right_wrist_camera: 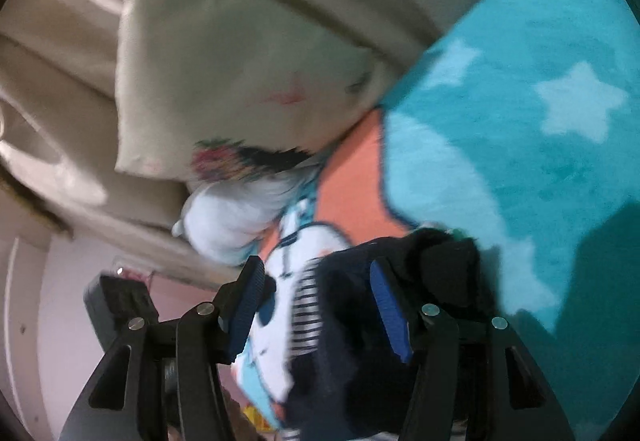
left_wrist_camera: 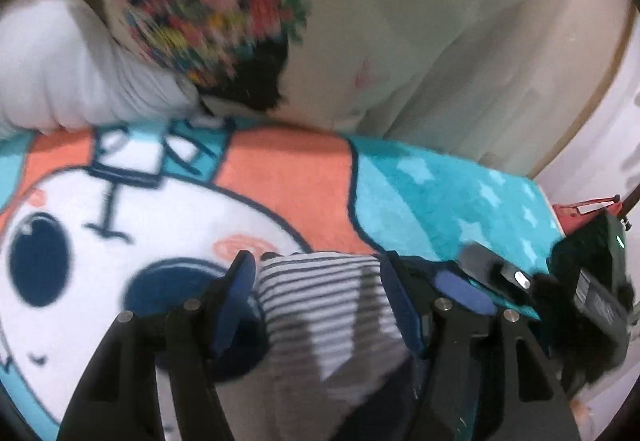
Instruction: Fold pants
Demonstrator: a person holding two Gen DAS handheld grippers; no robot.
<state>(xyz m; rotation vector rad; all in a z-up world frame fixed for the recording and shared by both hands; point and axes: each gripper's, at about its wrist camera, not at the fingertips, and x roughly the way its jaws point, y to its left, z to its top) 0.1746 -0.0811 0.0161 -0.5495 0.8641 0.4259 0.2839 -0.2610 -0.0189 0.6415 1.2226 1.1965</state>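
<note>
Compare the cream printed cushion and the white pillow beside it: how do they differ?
The cream printed cushion stands against the sofa back and carries a multicoloured print; the white pillow lies lower, plain and rounded. The cushion looks larger. Both sit at the far edge of the cartoon blanket.

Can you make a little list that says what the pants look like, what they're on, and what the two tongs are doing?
pants: dark navy fabric pants with a grey-and-white striped part
surface: fluffy turquoise cartoon blanket with pale stars
left tongs: open, fingers either side of the striped cloth
right tongs: open, navy cloth between the fingers
behind: cream satin pillow
picture: blurry
</note>
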